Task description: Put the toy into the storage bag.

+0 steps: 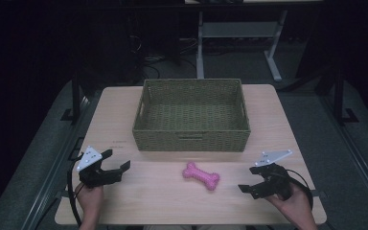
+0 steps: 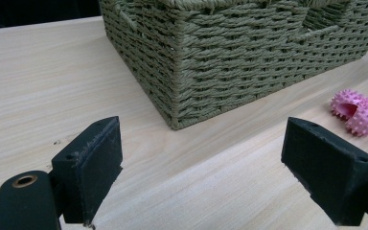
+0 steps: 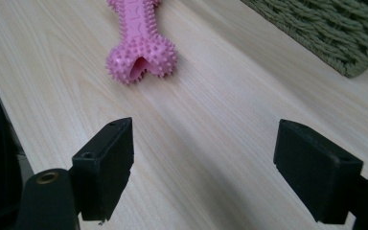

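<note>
Lying on the pale wood-grain table [image 1: 139,201], the pink spiked rubber bone toy [image 1: 201,175] sits just before the woven green basket [image 1: 191,136] — between left gripper [image 1: 114,161] and right gripper [image 1: 250,178], both spread wide, empty.

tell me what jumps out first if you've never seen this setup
The bright pink spiky bone toy lies on the pale wooden table, near its front edge and just in front of the woven green basket, which sits mid-table with nothing visible inside. The left gripper and right gripper flank the toy, both open and holding nothing.
</note>
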Tool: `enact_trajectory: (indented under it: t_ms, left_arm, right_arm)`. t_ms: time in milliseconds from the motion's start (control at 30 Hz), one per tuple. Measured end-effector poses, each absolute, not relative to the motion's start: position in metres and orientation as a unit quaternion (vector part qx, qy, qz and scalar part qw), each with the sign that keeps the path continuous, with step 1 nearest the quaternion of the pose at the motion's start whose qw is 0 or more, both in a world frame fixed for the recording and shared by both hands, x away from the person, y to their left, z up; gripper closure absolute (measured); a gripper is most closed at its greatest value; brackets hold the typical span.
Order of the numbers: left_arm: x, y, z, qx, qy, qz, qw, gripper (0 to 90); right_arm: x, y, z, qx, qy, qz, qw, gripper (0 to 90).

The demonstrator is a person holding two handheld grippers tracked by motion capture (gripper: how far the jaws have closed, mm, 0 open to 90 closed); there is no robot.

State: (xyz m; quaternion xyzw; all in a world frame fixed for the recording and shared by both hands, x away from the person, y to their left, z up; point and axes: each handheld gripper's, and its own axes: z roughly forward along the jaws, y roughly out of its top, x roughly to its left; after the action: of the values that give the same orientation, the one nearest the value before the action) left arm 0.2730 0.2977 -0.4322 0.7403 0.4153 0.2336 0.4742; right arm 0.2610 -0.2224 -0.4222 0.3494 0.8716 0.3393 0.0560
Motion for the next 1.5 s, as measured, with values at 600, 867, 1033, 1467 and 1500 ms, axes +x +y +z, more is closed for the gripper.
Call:
enact_trajectory:
  t_ms: [600, 867, 1033, 1467, 1500]
  left_arm:
    - [0.273, 0.296, -0.433, 0.741, 0.416, 0.232, 0.473, 13.6]
    - [0.273, 0.297, -0.433, 0.741, 0.415, 0.232, 0.474, 13.6]
    - [0.273, 0.295, -0.433, 0.742, 0.414, 0.232, 0.473, 13.6]
    - [0.274, 0.296, -0.433, 0.74, 0.416, 0.231, 0.475, 13.6]
    - [0.274, 0.296, -0.433, 0.74, 0.416, 0.232, 0.475, 13.6]
  right_arm:
    - [0.274, -0.194, -0.414, 0.324, 0.89, 0.319, 0.043, 18.7]
    - [0.277, -0.187, -0.41, 0.319, 0.894, 0.313, 0.038, 18.2]
    - [0.279, -0.178, -0.41, 0.309, 0.9, 0.306, 0.033, 18.2]
    - [0.289, -0.156, -0.409, 0.292, 0.911, 0.289, 0.017, 16.8]
    - [0.289, -0.154, -0.408, 0.29, 0.913, 0.287, 0.018, 16.6]
